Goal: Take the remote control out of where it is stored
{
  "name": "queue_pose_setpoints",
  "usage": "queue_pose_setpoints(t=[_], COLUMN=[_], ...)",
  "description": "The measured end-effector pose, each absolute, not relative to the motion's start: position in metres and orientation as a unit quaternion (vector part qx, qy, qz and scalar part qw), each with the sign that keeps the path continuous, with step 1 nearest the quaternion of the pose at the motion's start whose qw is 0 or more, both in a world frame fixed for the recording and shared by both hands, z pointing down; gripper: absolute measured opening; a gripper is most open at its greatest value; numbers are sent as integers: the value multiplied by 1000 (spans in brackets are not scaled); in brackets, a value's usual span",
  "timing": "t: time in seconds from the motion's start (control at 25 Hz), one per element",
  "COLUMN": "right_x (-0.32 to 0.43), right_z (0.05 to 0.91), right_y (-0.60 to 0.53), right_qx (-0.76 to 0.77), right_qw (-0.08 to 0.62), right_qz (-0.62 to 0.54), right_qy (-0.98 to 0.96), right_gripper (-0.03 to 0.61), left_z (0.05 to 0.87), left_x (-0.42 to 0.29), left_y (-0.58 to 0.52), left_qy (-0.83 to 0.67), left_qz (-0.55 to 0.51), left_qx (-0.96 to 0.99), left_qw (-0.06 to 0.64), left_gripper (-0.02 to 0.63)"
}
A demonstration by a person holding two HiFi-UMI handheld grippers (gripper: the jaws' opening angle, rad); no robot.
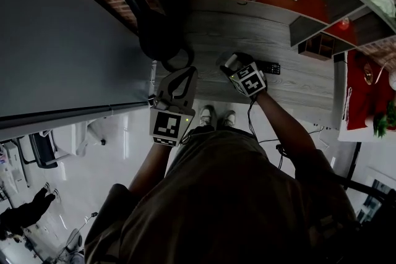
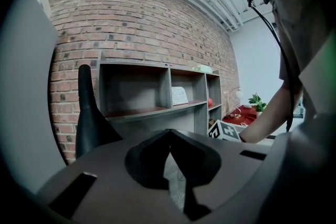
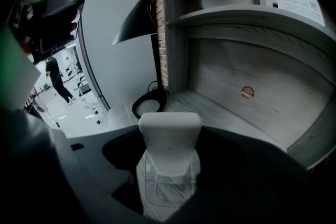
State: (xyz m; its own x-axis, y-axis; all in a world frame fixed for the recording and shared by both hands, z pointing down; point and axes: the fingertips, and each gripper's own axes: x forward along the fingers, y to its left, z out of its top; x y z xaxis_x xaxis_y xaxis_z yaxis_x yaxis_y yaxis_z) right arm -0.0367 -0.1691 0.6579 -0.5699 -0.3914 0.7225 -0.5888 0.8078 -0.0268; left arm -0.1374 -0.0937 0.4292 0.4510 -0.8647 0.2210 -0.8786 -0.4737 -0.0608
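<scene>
Head view: the remote control (image 1: 270, 68) is seen lying on the grey desk (image 1: 309, 91), just beside the right gripper (image 1: 232, 63). A white-topped clear holder (image 3: 169, 139) is pinched between that gripper's jaws. The left gripper (image 2: 169, 132) is pressed together, with nothing held.

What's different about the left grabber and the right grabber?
The left gripper is shut and empty; the right gripper is clamped on a white-topped clear case. The left gripper points nearly level at the shelves; the right gripper tilts down at the desk. Both carry a cube with square markers.
</scene>
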Motion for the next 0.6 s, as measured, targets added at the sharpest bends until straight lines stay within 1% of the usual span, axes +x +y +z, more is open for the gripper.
queue_pose_setpoints(t=[0.36, 0.6], right_x=[-24, -9], right_z=[596, 541], right_y=[-178, -177], right_qx=[310, 333], right_qw=[308, 248], right_qz=[116, 91], right_qy=[-892, -905], right_gripper=[281, 281], left_z=[423, 417], left_x=[-128, -122], left_y=[-100, -107], left_qy=[-499, -494], left_qz=[102, 93], left_qx=[860, 864], left_qw=[23, 16], left_gripper=[11, 11])
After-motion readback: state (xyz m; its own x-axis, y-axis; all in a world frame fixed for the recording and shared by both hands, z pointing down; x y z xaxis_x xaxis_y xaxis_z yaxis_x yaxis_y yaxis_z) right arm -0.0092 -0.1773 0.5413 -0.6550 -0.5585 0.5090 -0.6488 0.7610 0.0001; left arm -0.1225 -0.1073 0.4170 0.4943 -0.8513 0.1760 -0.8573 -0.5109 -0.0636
